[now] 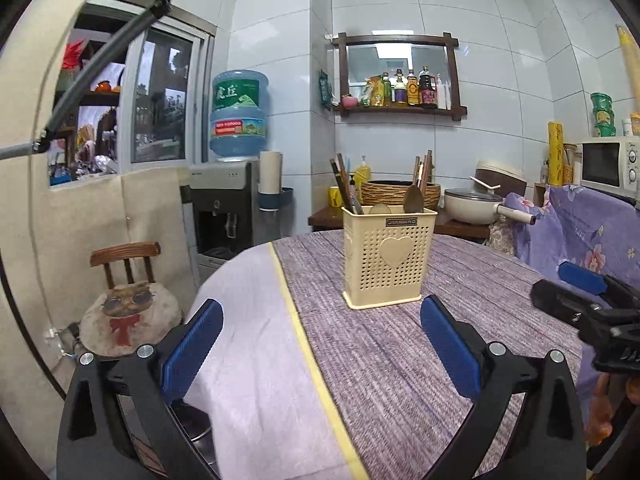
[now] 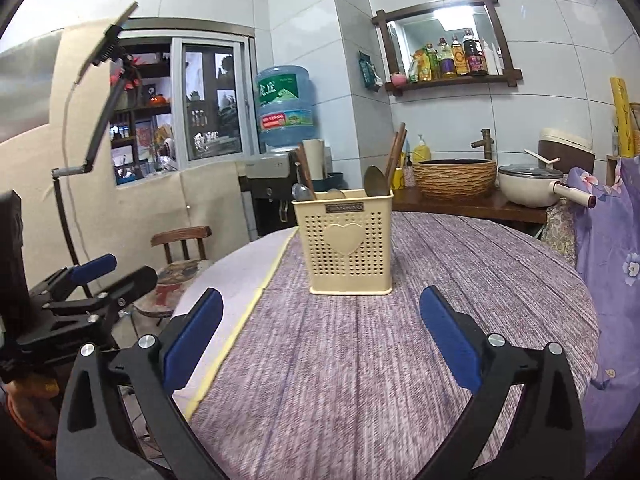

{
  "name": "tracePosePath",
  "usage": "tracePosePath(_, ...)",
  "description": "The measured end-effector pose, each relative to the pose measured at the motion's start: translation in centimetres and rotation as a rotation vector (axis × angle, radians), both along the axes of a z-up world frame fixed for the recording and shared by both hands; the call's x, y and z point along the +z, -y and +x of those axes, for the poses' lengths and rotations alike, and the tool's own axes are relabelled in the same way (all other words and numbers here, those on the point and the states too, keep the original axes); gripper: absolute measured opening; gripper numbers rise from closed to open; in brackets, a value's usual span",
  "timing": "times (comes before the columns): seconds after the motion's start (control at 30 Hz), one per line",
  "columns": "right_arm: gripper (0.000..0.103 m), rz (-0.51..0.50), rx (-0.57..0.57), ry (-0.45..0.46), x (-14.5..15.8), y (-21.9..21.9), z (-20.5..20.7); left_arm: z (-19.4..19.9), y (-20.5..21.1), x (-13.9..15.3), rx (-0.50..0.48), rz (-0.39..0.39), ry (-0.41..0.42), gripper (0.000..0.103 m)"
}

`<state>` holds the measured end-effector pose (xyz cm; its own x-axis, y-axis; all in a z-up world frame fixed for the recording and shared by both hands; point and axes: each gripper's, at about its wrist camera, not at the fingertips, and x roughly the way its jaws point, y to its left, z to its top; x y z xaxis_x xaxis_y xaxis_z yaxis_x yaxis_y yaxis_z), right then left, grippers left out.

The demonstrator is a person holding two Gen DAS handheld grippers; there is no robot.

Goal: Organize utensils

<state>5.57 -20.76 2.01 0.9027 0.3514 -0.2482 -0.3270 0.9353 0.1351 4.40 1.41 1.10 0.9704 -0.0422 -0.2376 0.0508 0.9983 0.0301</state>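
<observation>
Well ahead of fingers [image 2: 448, 332]: utensil holder [image 2: 347, 242]

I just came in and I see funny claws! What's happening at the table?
A person holds two grabbers over the round table. Both the left gripper and the right gripper are open and hold nothing. In front of them stands a cream utensil holder with a heart on it, with spoons and chopsticks standing in it. No utensils are lying loose on the tablecloth, so the tidying looks about finished.
</observation>
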Motion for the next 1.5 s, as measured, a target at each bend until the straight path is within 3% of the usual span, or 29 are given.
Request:
tracePosePath(0.23, 0.097, -0.02, 0.006, 0.05, 0.9, 0.0, -3.6, -3.0, -0.5, 0.4, -0.024, -0.021, 0.049, 0.098)
tracePosePath(0.37, 0.097, -0.039, 0.006, 0.059, 0.8, 0.0, -4.6, -3.4, -0.3, 0.3, -0.032, -0.023, 0.036, 0.098)
tracePosePath(1.5, 0.097, -0.043, 0.015, 0.034, 0.3, -0.3, -5.0, -4.0, 0.3, -0.3, -0.058, -0.033, -0.003, 0.098)
